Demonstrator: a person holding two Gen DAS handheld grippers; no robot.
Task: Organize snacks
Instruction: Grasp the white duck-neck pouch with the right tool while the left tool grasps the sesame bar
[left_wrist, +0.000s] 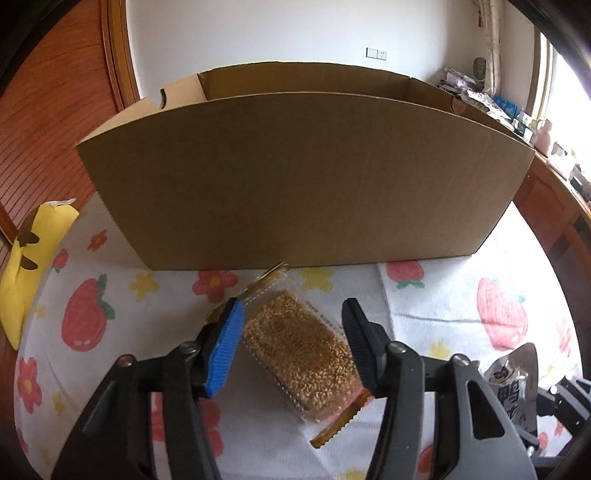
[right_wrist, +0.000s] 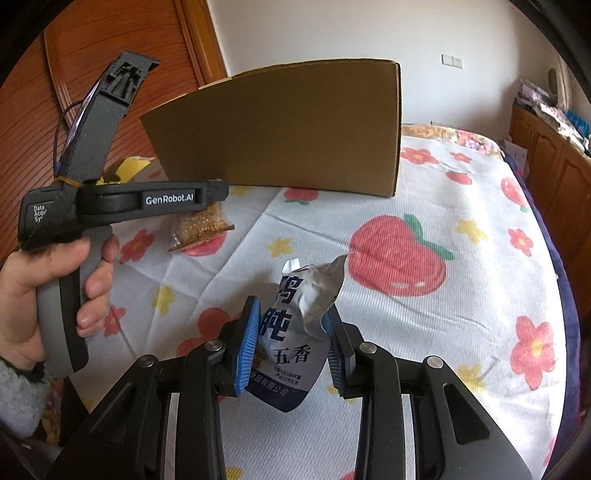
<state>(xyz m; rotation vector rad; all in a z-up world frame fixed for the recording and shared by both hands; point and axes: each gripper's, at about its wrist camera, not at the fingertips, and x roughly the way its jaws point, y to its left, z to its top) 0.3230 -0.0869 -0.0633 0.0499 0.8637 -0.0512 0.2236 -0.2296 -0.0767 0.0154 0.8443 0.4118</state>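
A clear-wrapped golden grain bar (left_wrist: 301, 345) lies between the fingers of my left gripper (left_wrist: 293, 341); the jaws stand on both sides of it, and I cannot tell whether they press it. It also shows in the right wrist view (right_wrist: 201, 226), under the left gripper body (right_wrist: 122, 201). My right gripper (right_wrist: 293, 341) is shut on a silver and navy snack pouch (right_wrist: 295, 328) and holds it above the bedsheet. The pouch also shows in the left wrist view (left_wrist: 513, 380). An open cardboard box (left_wrist: 303, 177) stands just behind the bar.
A floral strawberry-print sheet (right_wrist: 424, 314) covers the bed. A yellow pillow (left_wrist: 27, 266) lies at the left edge. A wooden cabinet (right_wrist: 554, 173) with clutter stands at the right. A wooden door (left_wrist: 55, 110) is at the left.
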